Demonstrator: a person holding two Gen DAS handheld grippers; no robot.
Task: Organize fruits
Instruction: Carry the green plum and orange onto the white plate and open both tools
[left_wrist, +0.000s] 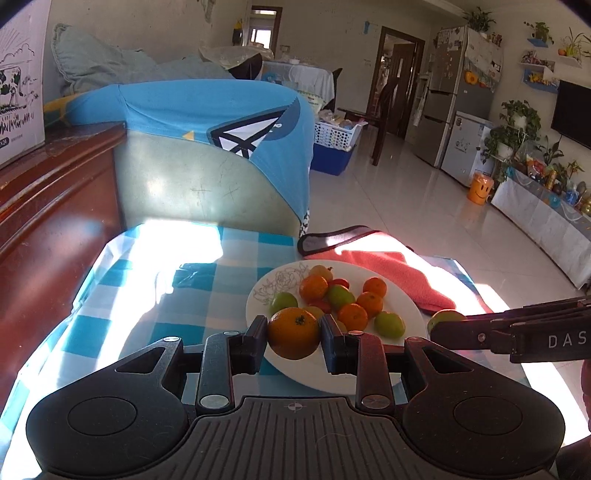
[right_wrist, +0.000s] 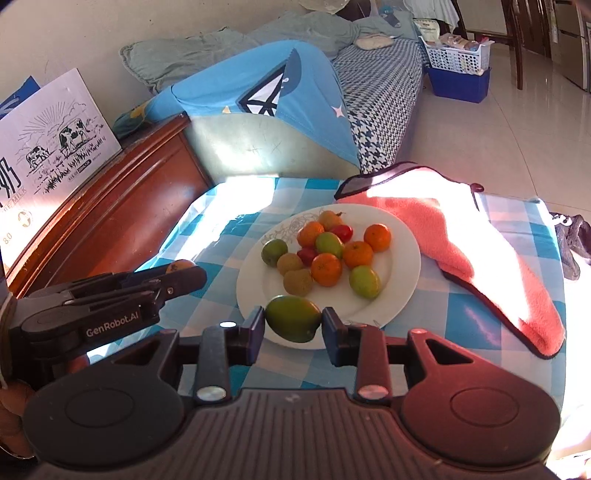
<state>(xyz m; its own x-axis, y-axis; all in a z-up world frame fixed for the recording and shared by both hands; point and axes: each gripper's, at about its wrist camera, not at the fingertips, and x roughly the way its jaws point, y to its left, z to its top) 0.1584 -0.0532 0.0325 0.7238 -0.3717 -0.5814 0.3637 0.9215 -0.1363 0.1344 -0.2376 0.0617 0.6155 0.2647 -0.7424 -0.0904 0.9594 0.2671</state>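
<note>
Both grippers hang over the white plate (right_wrist: 402, 291) of mixed fruit, each carrying one: the left gripper (left_wrist: 294, 334) pinches an orange (left_wrist: 294, 333), the right gripper (right_wrist: 293, 324) pinches a green mango (right_wrist: 293, 323); both fruits are round and held only at their sides, so a tilt could roll one onto the checked cloth (right_wrist: 461, 317)

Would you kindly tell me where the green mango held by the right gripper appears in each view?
Left wrist view: the green mango peeks out at the right edge, at the right gripper's tip.
Right wrist view: the mango sits bottom centre, clamped between the fingers.
Shared landmark: the white plate of fruit.
</note>
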